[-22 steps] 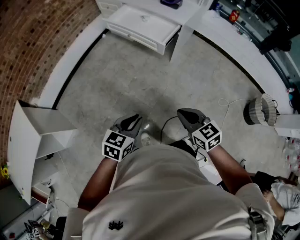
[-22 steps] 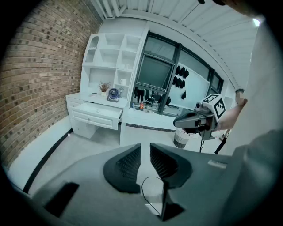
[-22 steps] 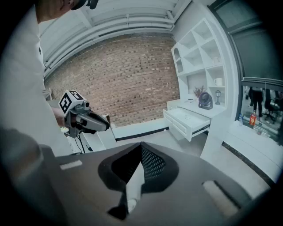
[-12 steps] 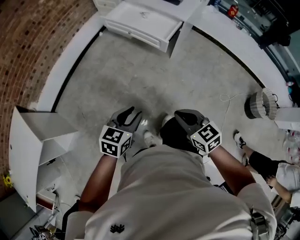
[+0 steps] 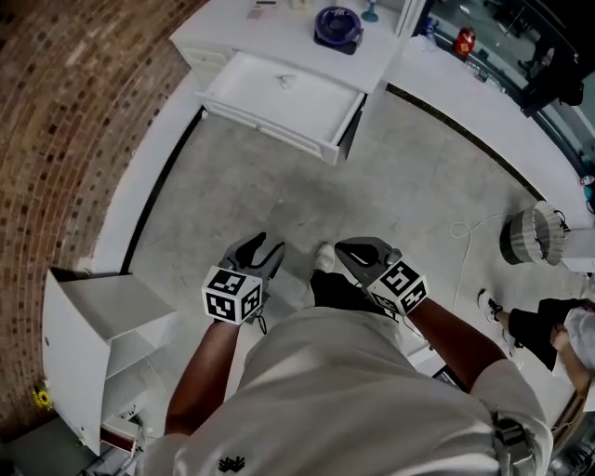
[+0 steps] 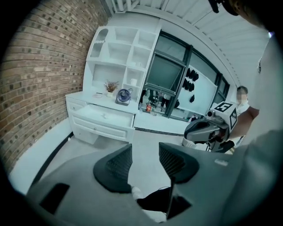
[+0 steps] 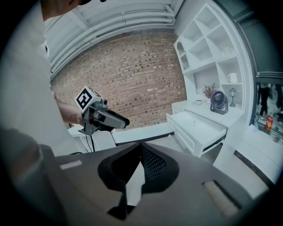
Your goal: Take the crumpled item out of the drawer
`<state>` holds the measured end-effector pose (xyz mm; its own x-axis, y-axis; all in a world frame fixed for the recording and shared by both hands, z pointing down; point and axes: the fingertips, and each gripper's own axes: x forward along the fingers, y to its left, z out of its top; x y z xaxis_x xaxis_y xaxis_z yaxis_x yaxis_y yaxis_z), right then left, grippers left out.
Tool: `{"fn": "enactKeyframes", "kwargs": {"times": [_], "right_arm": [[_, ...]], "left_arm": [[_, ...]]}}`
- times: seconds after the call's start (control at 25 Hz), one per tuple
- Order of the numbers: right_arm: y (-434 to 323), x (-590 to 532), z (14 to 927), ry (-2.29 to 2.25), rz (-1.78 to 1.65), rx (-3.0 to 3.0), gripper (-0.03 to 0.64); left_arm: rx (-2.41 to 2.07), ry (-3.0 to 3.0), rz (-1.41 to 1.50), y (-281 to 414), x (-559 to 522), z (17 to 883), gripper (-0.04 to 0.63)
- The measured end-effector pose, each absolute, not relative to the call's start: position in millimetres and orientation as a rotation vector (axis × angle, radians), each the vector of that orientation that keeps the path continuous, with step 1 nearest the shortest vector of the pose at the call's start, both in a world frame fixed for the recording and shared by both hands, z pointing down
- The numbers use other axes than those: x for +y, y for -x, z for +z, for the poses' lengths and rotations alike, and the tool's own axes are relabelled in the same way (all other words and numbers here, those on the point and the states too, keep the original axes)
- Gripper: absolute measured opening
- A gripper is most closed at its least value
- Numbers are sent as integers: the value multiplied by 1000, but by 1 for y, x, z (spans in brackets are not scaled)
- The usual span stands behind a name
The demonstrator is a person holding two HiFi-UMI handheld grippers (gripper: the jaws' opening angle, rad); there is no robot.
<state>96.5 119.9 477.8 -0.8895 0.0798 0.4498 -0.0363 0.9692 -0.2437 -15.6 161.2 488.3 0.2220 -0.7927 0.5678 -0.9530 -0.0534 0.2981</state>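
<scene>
A white drawer (image 5: 279,100) stands pulled out of the cabinet at the far end of the floor. A small pale crumpled item (image 5: 284,82) lies in it, also visible as the crumpled item (image 7: 196,123) in the right gripper view. Both grippers hang at waist height, well short of the drawer. My left gripper (image 5: 263,253) is open with only floor showing between its jaws (image 6: 145,145). My right gripper (image 5: 361,251) has its jaw tips together (image 7: 140,145) and holds nothing. The drawer (image 6: 104,118) lies straight ahead of the left jaws.
A purple fan (image 5: 337,25) sits on the cabinet top behind the drawer. A white shelf unit (image 5: 93,325) stands at the left by the brick wall. A wire basket (image 5: 530,232), a floor cable (image 5: 465,223) and a seated person's legs (image 5: 535,325) are at the right.
The person has stepped toward the cabinet, so the drawer and cabinet top sit lower and fuller in the head view. Both grippers keep the same pose in front of the body.
</scene>
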Motion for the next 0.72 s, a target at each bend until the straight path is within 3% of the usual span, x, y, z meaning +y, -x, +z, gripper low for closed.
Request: {"fn": "enactKeyframes", "kwargs": {"times": [0.32, 0.72], "right_arm": [[-56, 11, 475, 7, 348, -2669, 32], [-58, -82, 479, -314, 382, -2663, 34]], "left_arm": [[-1631, -1873, 404, 76, 24, 490, 193], [-1580, -1909, 515, 138, -100, 516, 193]]}}
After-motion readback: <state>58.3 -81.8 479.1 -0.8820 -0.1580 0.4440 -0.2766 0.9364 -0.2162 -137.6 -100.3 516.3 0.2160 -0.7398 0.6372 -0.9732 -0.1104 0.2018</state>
